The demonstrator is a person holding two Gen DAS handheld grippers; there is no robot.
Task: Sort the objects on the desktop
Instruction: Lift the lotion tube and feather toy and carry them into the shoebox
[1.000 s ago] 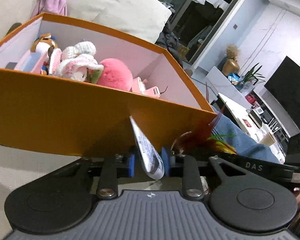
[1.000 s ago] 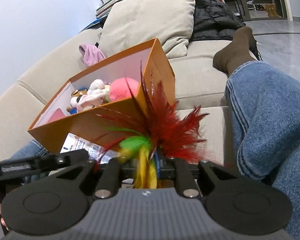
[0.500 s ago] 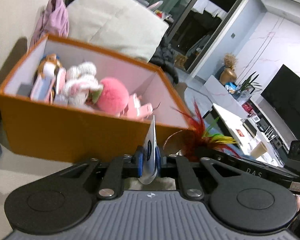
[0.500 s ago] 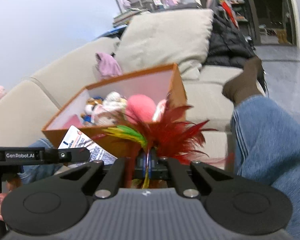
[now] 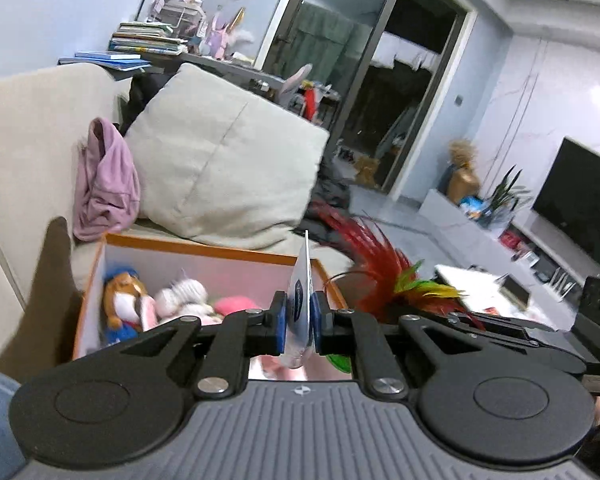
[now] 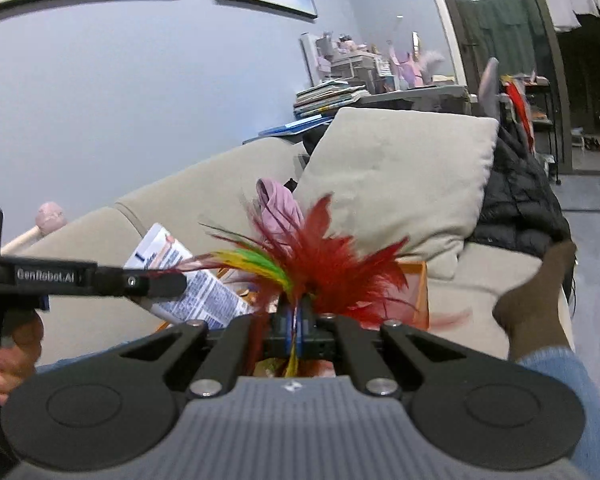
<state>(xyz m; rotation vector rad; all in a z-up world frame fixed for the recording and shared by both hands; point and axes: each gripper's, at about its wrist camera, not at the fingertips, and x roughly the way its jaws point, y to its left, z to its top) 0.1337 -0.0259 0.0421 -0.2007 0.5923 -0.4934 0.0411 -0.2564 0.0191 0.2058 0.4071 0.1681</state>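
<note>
My left gripper is shut on a flat white tube with blue print, held edge-on above the orange box. The box holds plush toys and a pink pompom. My right gripper is shut on a feather toy with red, green and yellow feathers, above the box's right corner. The tube also shows in the right wrist view, gripped by the left gripper's fingers. The feather toy shows at the right of the left wrist view.
The box sits on a beige sofa with a large cushion and a pink garment behind it. A person's jeans leg and dark sock lie at the right. A black jacket lies behind.
Both grippers have risen and tilted upward, so the box has dropped low in both views. The tube and the feather toy stay gripped and now stand above the box opening.
</note>
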